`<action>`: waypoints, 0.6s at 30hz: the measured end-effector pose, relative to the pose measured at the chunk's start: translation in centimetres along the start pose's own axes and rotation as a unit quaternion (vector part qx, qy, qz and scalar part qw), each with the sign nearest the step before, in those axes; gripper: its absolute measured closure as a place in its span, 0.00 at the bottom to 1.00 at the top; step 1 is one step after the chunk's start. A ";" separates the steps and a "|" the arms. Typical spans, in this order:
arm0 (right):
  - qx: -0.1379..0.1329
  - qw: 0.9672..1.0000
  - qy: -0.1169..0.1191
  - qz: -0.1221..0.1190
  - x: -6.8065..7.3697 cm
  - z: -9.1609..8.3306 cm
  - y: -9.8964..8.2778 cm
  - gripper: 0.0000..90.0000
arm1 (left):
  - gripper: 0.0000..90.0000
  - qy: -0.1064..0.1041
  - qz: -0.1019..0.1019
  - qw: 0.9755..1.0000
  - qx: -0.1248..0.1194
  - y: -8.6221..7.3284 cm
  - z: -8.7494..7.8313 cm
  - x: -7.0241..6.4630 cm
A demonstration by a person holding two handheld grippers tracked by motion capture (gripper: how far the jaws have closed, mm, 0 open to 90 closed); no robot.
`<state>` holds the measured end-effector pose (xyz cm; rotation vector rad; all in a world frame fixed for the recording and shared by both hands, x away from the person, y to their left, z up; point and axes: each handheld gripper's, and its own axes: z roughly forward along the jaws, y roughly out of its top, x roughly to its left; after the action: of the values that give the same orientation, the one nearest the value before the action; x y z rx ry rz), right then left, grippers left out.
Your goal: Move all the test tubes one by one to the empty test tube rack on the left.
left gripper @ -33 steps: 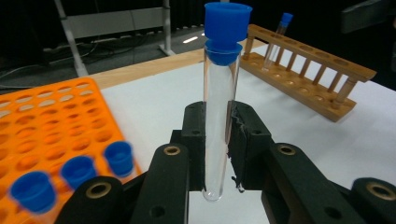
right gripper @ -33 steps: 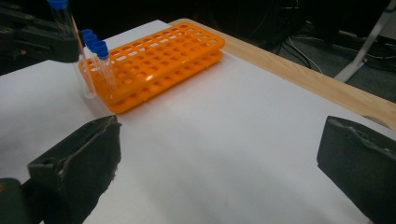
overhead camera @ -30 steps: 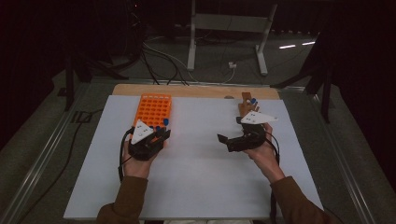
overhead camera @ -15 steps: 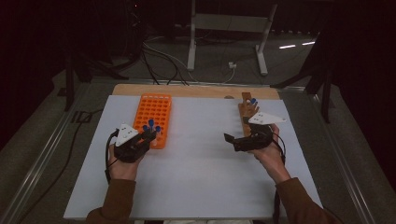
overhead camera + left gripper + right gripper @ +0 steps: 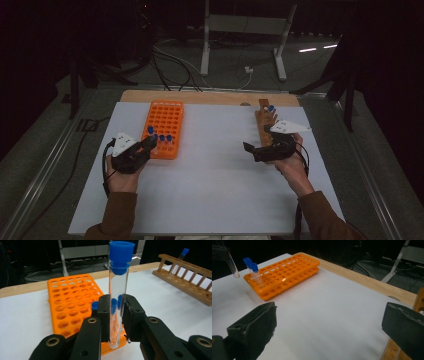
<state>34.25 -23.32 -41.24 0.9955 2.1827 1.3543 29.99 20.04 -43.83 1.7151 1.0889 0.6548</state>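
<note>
The left gripper (image 5: 116, 315) clamps a clear blue-capped test tube (image 5: 117, 290) upright, just beside the orange rack's (image 5: 164, 127) near corner; its bottom end is partly hidden by the jaws. The right gripper (image 5: 255, 148) stands wide, empty, well apart from that rack, beside the wooden rack (image 5: 264, 122).

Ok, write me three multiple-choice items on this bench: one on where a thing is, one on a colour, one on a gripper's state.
1. Where does the wooden rack stand on the table?
A. at its right side
B. at its left side
C. on the orange rack

2. What colour is the cap of the held test tube?
A. red
B. blue
C. white

3. How are the right gripper's jaws?
A. shut on a tube
B. shut on nothing
C. wide open with nothing between them

Key: 1 A, the high view shows it right of the orange rack; 2 B, the left gripper view shows a blue cap; 3 C, only bare table lies between them.
</note>
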 end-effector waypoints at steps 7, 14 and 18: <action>-0.002 1.000 0.000 0.002 -0.1 -0.1 -0.1 0.00 | 0.87 0.022 0.009 1.000 0.001 -0.3 0.4 0.6; -0.004 1.000 0.002 0.003 0.0 0.0 -0.1 0.00 | 0.87 0.043 0.003 0.999 -0.003 -0.6 1.1 1.2; -0.004 1.000 0.004 0.002 0.0 0.0 -0.1 0.00 | 0.87 0.048 -0.003 0.999 -0.005 -1.0 1.6 1.6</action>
<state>34.20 -23.34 -41.36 0.9946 2.1810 1.3704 31.69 20.91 -45.46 1.6851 1.1551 0.7428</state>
